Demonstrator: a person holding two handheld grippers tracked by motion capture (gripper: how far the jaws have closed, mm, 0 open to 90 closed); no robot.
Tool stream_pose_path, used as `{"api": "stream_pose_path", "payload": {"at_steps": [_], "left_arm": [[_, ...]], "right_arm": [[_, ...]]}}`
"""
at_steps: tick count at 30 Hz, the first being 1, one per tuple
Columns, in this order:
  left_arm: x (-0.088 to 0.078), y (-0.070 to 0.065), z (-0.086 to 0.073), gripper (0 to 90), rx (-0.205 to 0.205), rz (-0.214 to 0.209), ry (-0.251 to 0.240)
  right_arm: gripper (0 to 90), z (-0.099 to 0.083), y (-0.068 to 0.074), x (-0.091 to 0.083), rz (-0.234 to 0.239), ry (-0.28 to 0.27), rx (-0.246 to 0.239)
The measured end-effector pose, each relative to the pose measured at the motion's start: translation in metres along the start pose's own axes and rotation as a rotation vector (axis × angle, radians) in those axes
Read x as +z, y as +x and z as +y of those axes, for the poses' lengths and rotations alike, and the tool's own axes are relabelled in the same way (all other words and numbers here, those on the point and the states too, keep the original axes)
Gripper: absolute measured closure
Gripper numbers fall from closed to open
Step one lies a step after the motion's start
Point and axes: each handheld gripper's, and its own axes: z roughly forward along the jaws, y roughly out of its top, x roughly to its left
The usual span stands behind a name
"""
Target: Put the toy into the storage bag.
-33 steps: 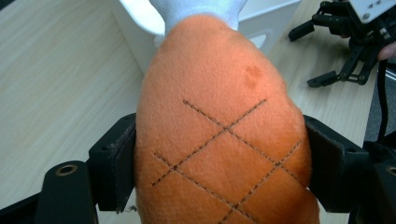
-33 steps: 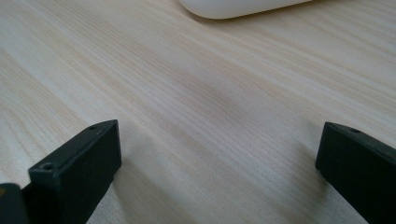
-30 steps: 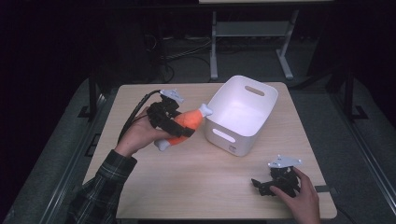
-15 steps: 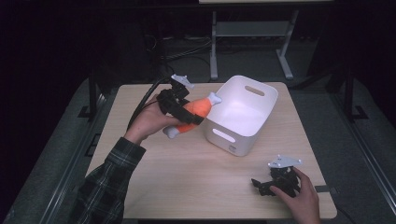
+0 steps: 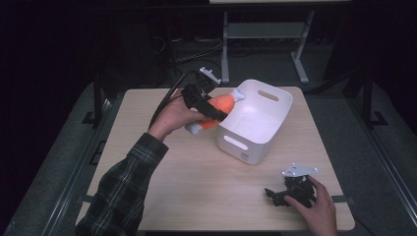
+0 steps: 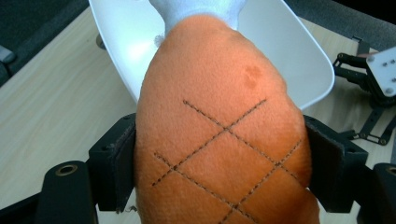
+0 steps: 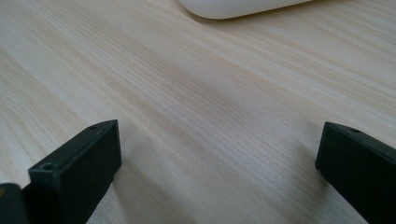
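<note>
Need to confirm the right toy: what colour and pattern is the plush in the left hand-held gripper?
Orange plush toy with dark stitched crosshatch lines and a white end; clearest in the left gripper view.

Pale wooden table (image 5: 196, 187) on grey floor (image 5: 64, 162), white metal frame (image 5: 260, 34) behind.

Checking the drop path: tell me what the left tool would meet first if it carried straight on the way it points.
Most likely the white bin. The left tool, shut on the orange plush drumstick, points at its open inside; the toy's white tip would probably meet the bin's inner wall or floor first, though depth is unclear.
</note>
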Motion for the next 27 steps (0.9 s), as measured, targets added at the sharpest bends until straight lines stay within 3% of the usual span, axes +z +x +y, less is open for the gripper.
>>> {"api": "stream_pose_path", "payload": {"at_steps": [27], "left_arm": [[0.046, 0.018, 0.054, 21.6, -0.046, 0.035, -0.02]], "right_arm": [[0.0, 0.0, 0.0, 0.0, 0.002, -0.001, -0.001]]}}
